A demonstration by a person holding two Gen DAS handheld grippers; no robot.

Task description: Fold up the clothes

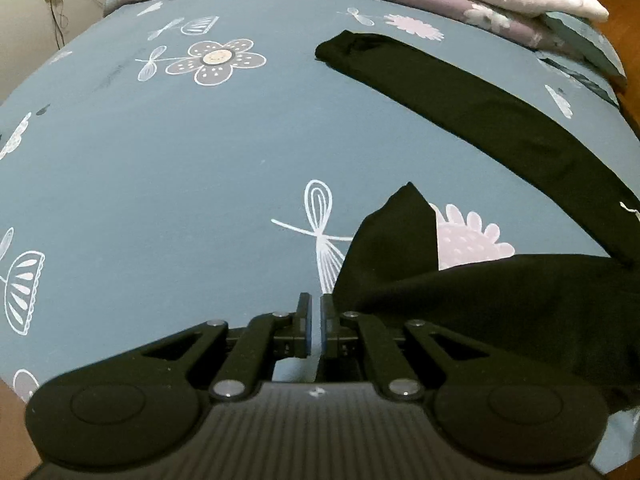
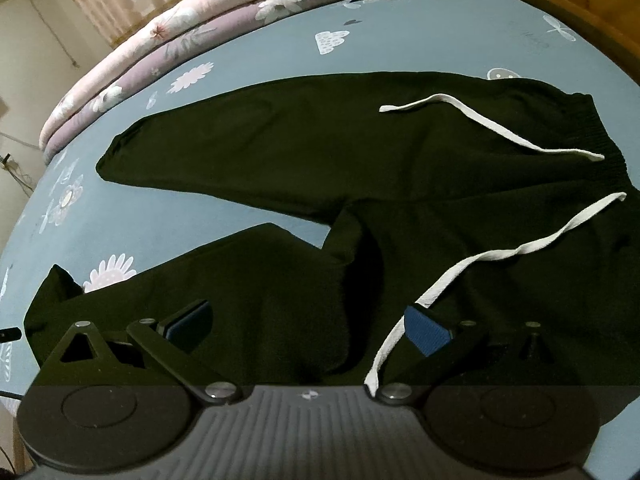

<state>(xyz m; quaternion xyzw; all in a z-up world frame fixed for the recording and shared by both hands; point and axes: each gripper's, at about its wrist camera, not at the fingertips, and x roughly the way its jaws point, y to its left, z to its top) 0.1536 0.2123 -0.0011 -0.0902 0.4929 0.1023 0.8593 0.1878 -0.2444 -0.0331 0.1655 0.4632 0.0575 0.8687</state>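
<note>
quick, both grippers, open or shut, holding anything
left gripper: shut, holding nothing.
right gripper: open above the black trousers, holding nothing.

My left gripper [image 1: 316,322] has its fingers [image 1: 305,322] nearly together with nothing between them, above the blue flower-print bed sheet [image 1: 160,168]. Just right of them lies the black trousers' [image 1: 500,304] folded-over cuff; the other leg [image 1: 460,100] stretches away.

Black drawstring trousers [image 2: 360,152] spread flat, legs apart, on bedsheet [image 2: 256,64]

Left claw [image 1: 316,326] pinched closed, empty; right claw [image 2: 310,328] spread wide.
</note>
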